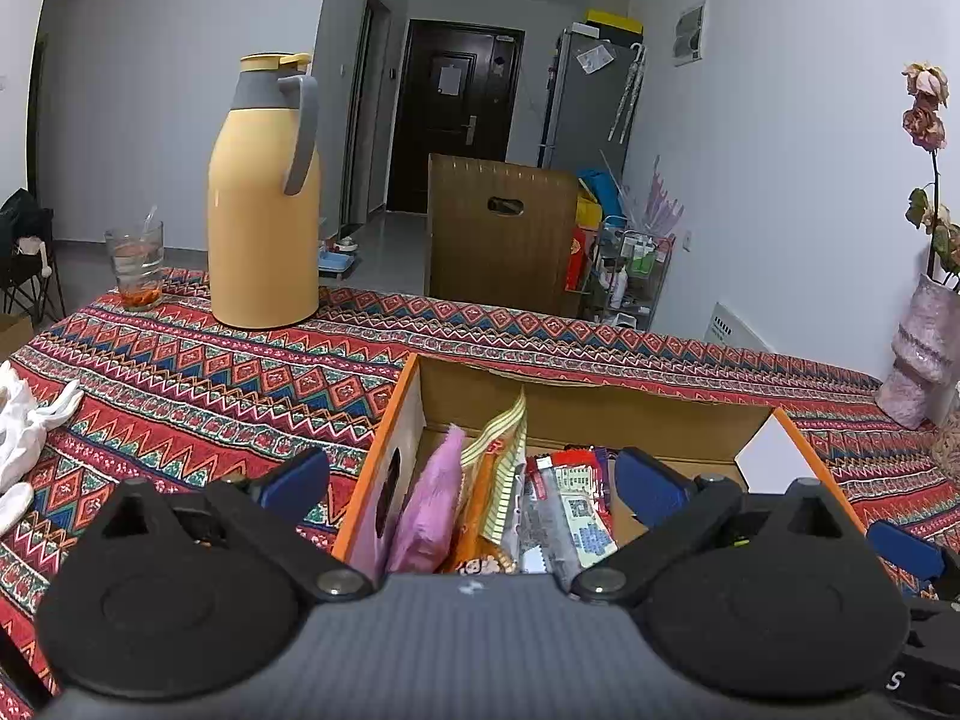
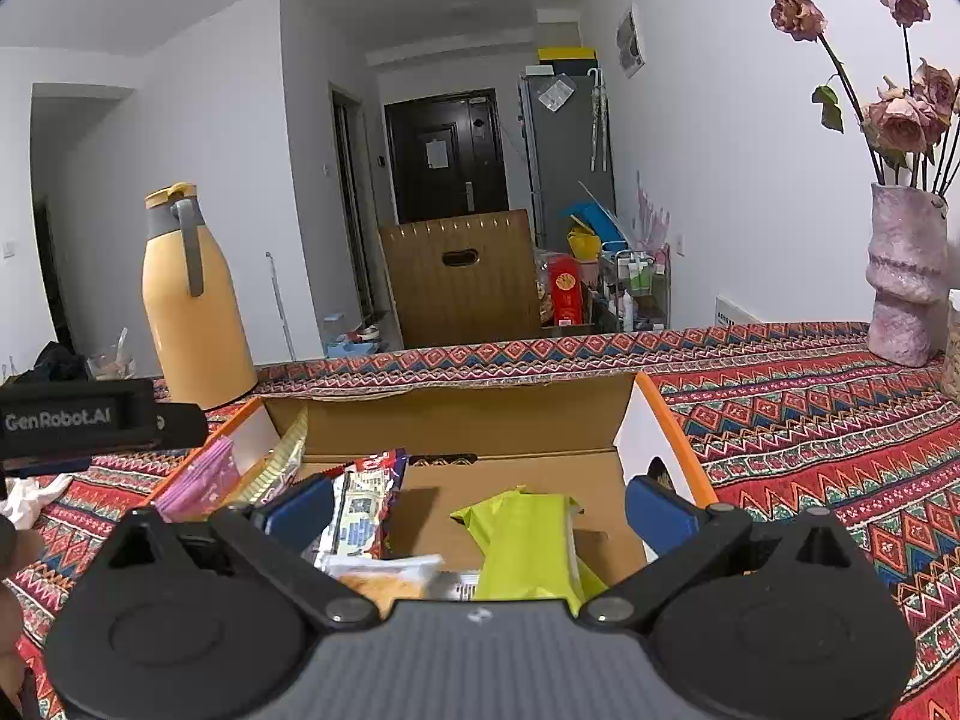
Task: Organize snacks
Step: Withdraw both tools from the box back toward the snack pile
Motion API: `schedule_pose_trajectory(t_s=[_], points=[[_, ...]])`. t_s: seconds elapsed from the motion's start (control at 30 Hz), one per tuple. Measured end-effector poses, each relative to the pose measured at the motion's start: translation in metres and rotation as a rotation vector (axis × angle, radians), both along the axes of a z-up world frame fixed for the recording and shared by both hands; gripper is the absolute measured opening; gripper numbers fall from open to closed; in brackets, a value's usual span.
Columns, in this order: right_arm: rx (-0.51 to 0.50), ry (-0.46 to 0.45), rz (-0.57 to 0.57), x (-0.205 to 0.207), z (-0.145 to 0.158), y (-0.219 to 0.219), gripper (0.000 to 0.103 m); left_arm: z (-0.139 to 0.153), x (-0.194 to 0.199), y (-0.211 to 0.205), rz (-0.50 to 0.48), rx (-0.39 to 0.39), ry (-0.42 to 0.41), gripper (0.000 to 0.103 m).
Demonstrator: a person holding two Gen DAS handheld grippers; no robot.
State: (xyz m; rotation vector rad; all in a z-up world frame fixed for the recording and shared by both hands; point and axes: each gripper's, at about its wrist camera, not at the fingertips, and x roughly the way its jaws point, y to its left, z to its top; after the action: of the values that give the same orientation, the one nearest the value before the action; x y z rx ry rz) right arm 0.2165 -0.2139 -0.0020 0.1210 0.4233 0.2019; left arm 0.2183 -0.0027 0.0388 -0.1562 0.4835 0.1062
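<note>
An open cardboard box [image 1: 414,414] with an orange rim sits on the patterned tablecloth. My left gripper [image 1: 474,477] hangs open over its left half, its blue pads clear of the snacks below. There a pink packet [image 1: 429,504], a yellow striped packet [image 1: 504,462] and a red and white packet [image 1: 579,510] stand on edge. My right gripper [image 2: 480,504] is open over the box [image 2: 480,420] further right. A lime green packet [image 2: 528,540] lies between and below its fingers, untouched. A red and white packet [image 2: 360,510] leans by its left finger.
A yellow thermos jug [image 1: 264,204] and a drinking glass [image 1: 135,264] stand at the table's far left. White cloth [image 1: 24,420] lies at the left edge. A pink vase of dried roses [image 2: 906,276] stands at the far right. A brown carton [image 1: 498,228] stands beyond the table.
</note>
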Motion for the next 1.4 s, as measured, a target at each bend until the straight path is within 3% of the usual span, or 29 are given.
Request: schedule_pose_trajectory(t_s=[0.5,0.87,1.13,1.4], points=[[0.006,-0.031,-0.022,-0.009,0.007,-0.002,0.103,0.009,-0.01,-0.003,0.003,-0.015,-0.01,0.103],[0.002,-0.041,-0.021,-0.036,0.023,-0.021,0.103,0.024,-0.035,0.004,-0.053,-0.041,0.038,0.103],[-0.042,-0.021,-0.018,-0.074,0.014,-0.042,0.103,0.003,-0.065,0.021,-0.044,0.014,0.072,0.103],[-0.08,0.081,-0.043,-0.111,-0.022,-0.063,0.103,-0.039,-0.089,0.029,-0.076,0.096,0.125,0.103]])
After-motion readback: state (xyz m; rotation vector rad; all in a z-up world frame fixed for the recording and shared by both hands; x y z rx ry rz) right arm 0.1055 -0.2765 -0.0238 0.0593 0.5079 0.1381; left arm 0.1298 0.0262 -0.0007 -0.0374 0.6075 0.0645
